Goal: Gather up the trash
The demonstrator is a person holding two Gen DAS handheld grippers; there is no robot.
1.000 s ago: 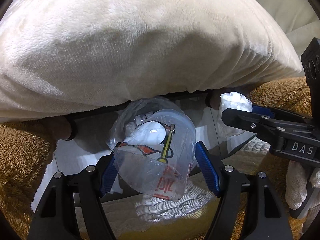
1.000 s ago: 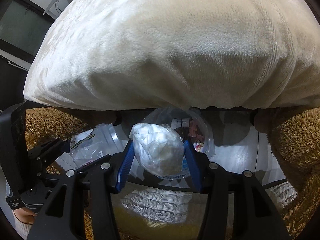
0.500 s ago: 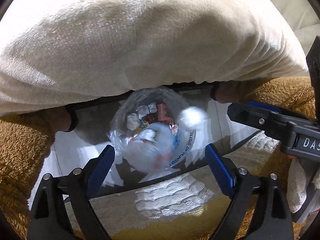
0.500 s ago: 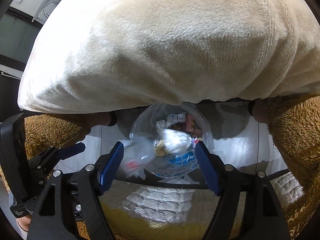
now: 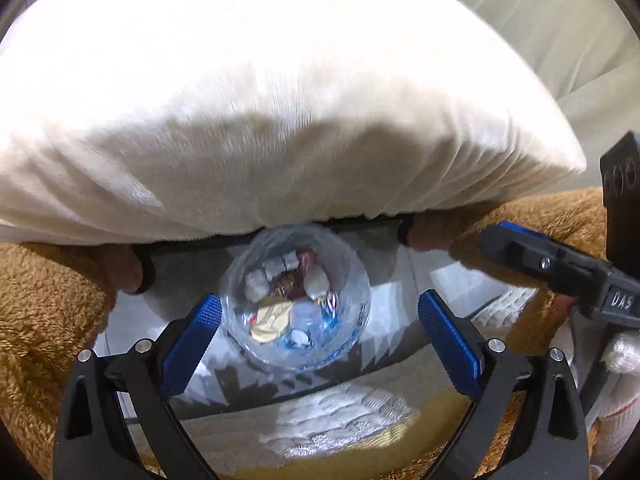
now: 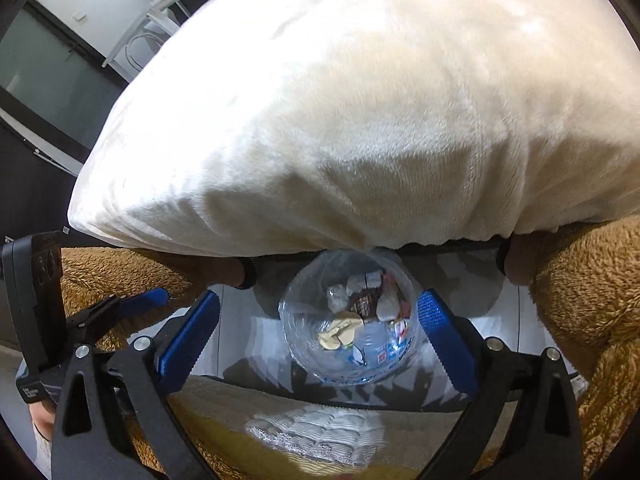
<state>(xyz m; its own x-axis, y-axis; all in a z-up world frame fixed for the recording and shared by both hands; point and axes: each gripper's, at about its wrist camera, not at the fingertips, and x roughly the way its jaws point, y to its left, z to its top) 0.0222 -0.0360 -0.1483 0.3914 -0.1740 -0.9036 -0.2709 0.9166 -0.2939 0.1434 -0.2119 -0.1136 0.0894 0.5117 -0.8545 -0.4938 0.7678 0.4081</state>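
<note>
A trash bin (image 5: 298, 300) lined with a clear plastic bag stands on the floor below me, holding several wrappers and crumpled pieces; it also shows in the right wrist view (image 6: 350, 320). My left gripper (image 5: 318, 340) is open and empty above the bin. My right gripper (image 6: 318, 338) is open and empty above the bin too. In the left wrist view the right gripper's black body (image 5: 560, 272) reaches in from the right. In the right wrist view the left gripper's body (image 6: 80, 320) shows at the left.
A large cream pillow (image 5: 260, 112) overhangs the far side of the bin and fills the upper view (image 6: 360, 112). Brown fluffy fabric (image 5: 44, 320) flanks both sides (image 6: 584, 320). A white knitted cloth (image 5: 340, 420) lies at the near edge.
Both grippers opened. The clear plastic cup from the left gripper and the crumpled white bag from the right gripper dropped into the bin.
</note>
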